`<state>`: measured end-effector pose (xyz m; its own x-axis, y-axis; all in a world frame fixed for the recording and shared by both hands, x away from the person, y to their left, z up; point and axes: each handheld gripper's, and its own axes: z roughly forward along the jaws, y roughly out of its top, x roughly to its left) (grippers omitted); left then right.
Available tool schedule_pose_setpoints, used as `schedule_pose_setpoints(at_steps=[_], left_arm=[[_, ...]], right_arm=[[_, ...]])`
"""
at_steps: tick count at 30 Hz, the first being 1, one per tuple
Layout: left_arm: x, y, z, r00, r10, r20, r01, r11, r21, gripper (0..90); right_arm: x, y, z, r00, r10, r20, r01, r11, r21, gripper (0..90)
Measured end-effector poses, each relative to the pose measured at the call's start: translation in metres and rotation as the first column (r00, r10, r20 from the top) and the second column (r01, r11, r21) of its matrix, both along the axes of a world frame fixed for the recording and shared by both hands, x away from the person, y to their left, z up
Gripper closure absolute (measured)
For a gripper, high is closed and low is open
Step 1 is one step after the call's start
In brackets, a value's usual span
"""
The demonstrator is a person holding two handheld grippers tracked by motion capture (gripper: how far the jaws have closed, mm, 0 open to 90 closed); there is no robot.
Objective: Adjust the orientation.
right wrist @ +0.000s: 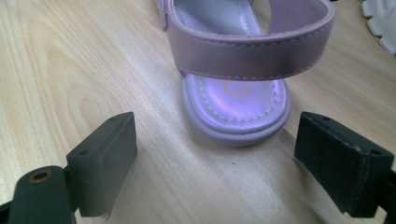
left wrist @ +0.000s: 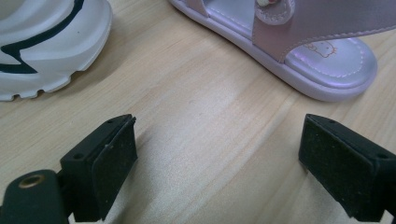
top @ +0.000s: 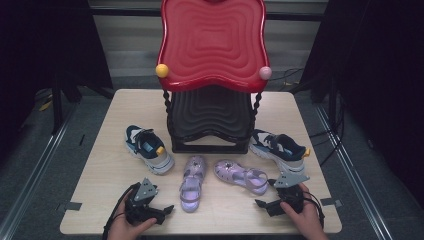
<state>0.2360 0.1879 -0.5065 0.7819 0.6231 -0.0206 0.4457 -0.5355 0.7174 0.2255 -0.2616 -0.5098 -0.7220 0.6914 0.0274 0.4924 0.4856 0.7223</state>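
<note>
While your left gripper (left wrist: 217,163) sits spread beside the left lilac sandal (left wrist: 322,56), its heel shows a faint cartoon-cat print, unreadable. Your right gripper (right wrist: 215,163) is spread too; the right lilac sandal's (right wrist: 238,93) toe is cut off.

Dim, dark surroundings; overhead light on the table (top: 110,165); close-ups slightly soft.

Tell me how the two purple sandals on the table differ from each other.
The left sandal points straight away from the person, heel nearest the table edge; the right sandal lies nearly crosswise, heel toward the right gripper. The left sandal sits beside the left sneaker; the right sandal lies near the right sneaker. Both are purple, strapped, upright and untouched.
</note>
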Motion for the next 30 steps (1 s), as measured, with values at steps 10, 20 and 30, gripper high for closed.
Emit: schedule_pose_setpoints(at_steps=[10, 20, 30], left_arm=[[0.0, -0.0001, 0.0, 1.0, 0.0, -0.001, 0.0, 1.0, -0.001, 10.8], [-0.0001, -0.0002, 0.0, 1.0, 0.001, -0.001, -0.001, 1.0, -0.001, 10.7], [-0.0001, -0.0001, 0.0003, 1.0, 0.001, 0.002, -0.001, 1.0, 0.002, 10.8]], right_arm=[[0.0001, -0.0001, 0.0001, 1.0, 0.001, 0.0, -0.001, 1.0, 0.0, 12.8], [0.0001, -0.0002, 0.0001, 1.0, 0.001, 0.0, -0.001, 1.0, 0.0, 12.8], [0.0006, -0.0004, 0.0002, 1.0, 0.008, -0.001, -0.008, 1.0, 0.0, 12.6]])
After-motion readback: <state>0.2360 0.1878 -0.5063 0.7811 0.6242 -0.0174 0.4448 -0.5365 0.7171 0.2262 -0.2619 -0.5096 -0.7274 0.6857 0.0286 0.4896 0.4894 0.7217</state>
